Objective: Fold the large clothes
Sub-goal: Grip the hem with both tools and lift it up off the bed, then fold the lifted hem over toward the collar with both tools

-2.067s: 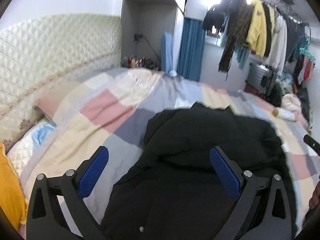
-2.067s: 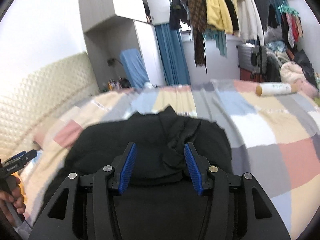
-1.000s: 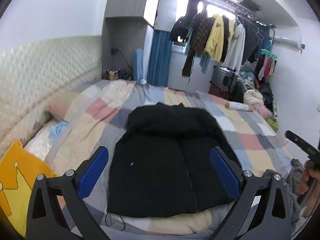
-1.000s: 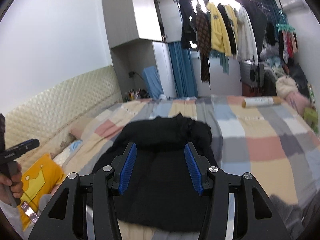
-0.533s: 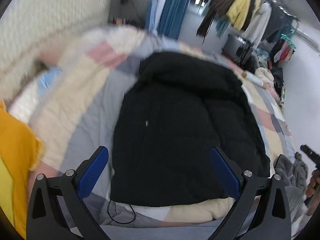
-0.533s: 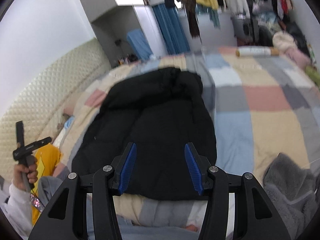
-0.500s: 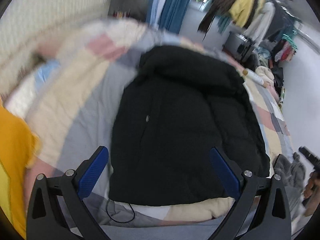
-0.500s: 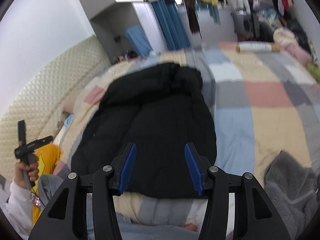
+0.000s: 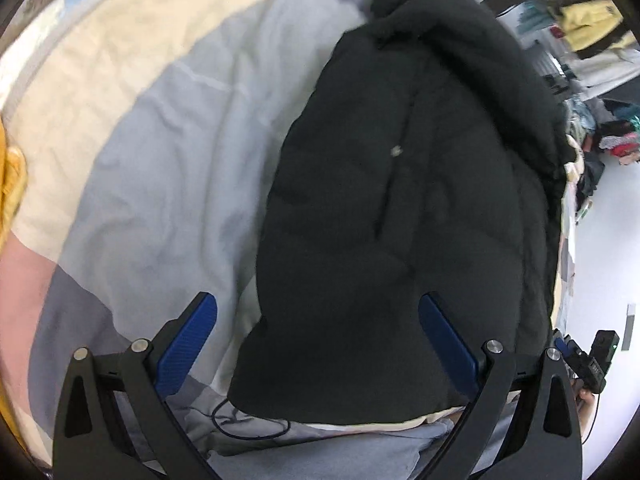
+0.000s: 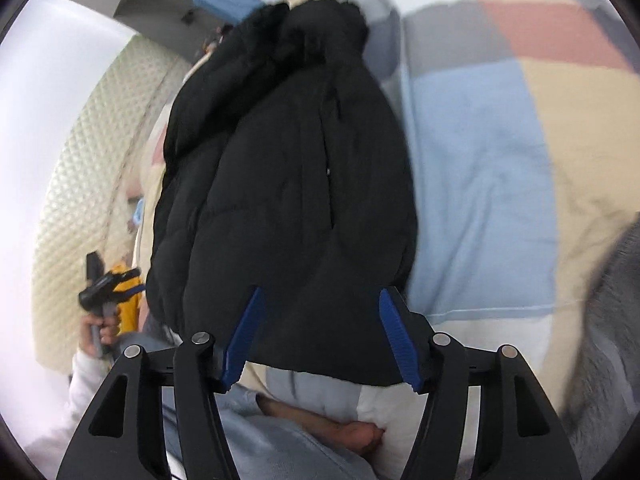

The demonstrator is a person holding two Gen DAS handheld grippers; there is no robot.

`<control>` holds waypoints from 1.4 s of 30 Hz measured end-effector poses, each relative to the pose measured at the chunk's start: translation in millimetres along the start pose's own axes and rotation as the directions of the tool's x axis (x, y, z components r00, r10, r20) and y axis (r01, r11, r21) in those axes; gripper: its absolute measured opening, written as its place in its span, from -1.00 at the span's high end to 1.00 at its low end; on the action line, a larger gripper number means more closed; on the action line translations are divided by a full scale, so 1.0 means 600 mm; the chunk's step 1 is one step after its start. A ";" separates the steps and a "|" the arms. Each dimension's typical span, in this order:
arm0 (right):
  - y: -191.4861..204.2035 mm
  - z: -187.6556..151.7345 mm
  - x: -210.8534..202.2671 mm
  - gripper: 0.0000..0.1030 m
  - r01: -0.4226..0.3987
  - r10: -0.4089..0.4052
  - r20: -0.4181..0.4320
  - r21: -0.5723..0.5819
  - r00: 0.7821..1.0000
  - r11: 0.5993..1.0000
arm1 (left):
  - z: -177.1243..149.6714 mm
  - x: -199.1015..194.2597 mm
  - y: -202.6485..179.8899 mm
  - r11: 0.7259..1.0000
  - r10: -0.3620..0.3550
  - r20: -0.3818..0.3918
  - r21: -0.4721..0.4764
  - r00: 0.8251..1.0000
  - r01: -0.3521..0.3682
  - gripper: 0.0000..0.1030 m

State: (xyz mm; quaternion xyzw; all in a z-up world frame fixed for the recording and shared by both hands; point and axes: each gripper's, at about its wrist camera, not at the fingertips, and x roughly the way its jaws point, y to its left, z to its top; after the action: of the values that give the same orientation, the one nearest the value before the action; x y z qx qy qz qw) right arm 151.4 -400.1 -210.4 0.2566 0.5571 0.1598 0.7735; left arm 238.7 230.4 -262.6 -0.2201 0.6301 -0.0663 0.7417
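A: Largest item first?

B: The patchwork quilt (image 9: 132, 152) in pale blue, cream, grey and pink blocks covers the bed. To the jacket's left in the left wrist view and to its right in the right wrist view, open cover lies bare. The view rim cuts its far edges off.

A: And the garment?

B: The black puffer jacket (image 9: 400, 200) lies flat on the quilt, hood end far, hem at the near edge of the bed. A small pale mark sits on its chest — too blurred to read as a logo. No legible writing anywhere.

A: State of the tools?

B: The left gripper (image 9: 316, 344) hangs over the jacket's hem, blue pads spread wide, nothing between them. The right gripper (image 10: 320, 336) is likewise released, jaws apart above the hem's right part, not touching cloth as far as can be told.

A: What else is near?

B: A grey fleece item (image 10: 612, 320) at the right rim, partly cut off. A quilted headboard (image 10: 88, 152) on the far left. A yellow cushion (image 9: 10, 184), mostly out of frame. A thin dark cord (image 9: 248, 426) loops below the hem — its ends are hidden.
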 end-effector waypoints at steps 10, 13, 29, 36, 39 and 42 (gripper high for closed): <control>-0.072 0.014 0.057 -0.49 -0.040 0.046 -0.098 0.065 0.994 0.997 | 0.001 0.066 0.014 0.994 -0.100 -0.124 -0.065 0.987 0.092 -0.84; -0.088 0.014 0.073 -0.49 -0.042 0.054 -0.129 0.092 0.990 0.995 | 0.005 0.072 0.011 0.991 -0.131 -0.132 -0.050 0.983 0.125 -0.81; -0.010 0.022 0.089 -0.54 -0.279 0.248 -0.233 -0.110 0.940 0.954 | -0.011 0.035 -0.012 0.965 -0.260 -0.055 0.013 0.964 0.261 -0.05; 0.052 0.033 0.073 -0.54 -0.263 0.199 -0.264 -0.232 0.944 0.937 | -0.014 0.038 -0.007 0.958 -0.286 -0.035 0.012 0.958 0.286 0.00; 0.027 0.032 0.110 -0.54 -0.170 0.106 -0.316 -0.182 0.943 0.969 | -0.012 0.043 -0.012 0.958 -0.286 -0.034 0.007 0.958 0.286 0.00; 0.006 0.036 0.129 -0.51 -0.157 0.100 -0.334 -0.150 0.937 0.976 | -0.013 0.040 -0.013 0.952 -0.307 -0.025 0.002 0.951 0.307 0.14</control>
State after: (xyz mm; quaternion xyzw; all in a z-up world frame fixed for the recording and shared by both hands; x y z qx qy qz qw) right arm 197.5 -360.5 -263.1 0.1943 0.6424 0.2983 0.6786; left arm 237.2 212.3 -281.7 -0.3124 0.5969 -0.1853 0.7154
